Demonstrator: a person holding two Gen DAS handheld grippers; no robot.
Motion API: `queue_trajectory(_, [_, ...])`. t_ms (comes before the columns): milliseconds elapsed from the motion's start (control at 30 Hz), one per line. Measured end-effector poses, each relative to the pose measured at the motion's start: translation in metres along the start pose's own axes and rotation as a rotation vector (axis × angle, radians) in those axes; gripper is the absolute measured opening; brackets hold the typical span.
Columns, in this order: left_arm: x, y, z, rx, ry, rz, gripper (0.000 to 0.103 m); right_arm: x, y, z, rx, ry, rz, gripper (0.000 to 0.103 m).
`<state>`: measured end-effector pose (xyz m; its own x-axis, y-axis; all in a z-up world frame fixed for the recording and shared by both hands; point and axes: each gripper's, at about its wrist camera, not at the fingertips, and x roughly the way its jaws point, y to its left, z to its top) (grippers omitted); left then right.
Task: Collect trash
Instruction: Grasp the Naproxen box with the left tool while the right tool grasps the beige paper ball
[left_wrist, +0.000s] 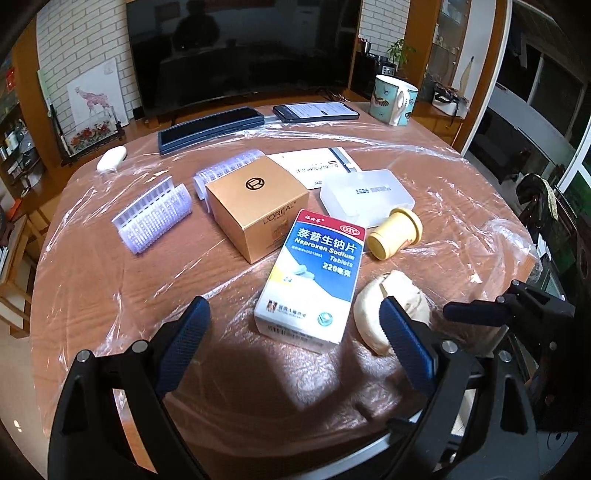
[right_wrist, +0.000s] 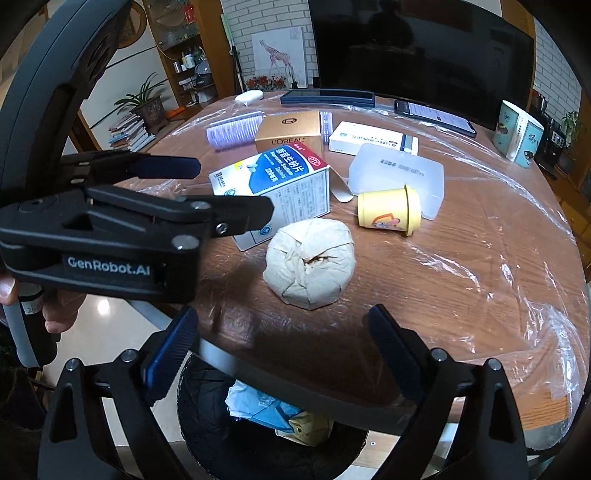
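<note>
A blue-and-white naproxen tablet box (left_wrist: 312, 275) lies on the plastic-covered round table (left_wrist: 110, 295), just ahead of my open, empty left gripper (left_wrist: 295, 332). A beige paper-wrapped ball (right_wrist: 310, 262) sits beside the box, right in front of my open, empty right gripper (right_wrist: 284, 350). The ball also shows in the left wrist view (left_wrist: 373, 314), partly behind my right finger. A small yellow cup (right_wrist: 391, 210) lies on its side past the ball. A black bin (right_wrist: 266, 424) with blue and yellow trash stands below the table edge. The left gripper shows in the right wrist view (right_wrist: 234, 188).
Farther back lie a gold L'Oreal box (left_wrist: 258, 206), purple hair rollers (left_wrist: 155, 218), a clear plastic case (left_wrist: 365, 195), a white medicine box (left_wrist: 317, 166), two phones (left_wrist: 210, 129), a white remote-like object (left_wrist: 110, 157) and a mug (left_wrist: 395, 99). A television stands behind.
</note>
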<state>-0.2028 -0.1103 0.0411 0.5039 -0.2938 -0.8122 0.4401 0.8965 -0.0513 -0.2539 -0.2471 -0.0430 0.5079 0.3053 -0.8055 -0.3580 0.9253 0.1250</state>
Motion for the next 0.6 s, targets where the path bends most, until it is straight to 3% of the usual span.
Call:
queue_trajectory(367, [0.016,0.004,0.009,0.016,0.021,-0.051,0.093,0.012,0.005,0.006,-0.004,0.003,-0.034,0.085])
queue_trajectory(600, [0.026,0.005,0.010,0.018,0.048,-0.079,0.074,0.015,0.005,0.010,0.006,-0.004,-0.043,0.079])
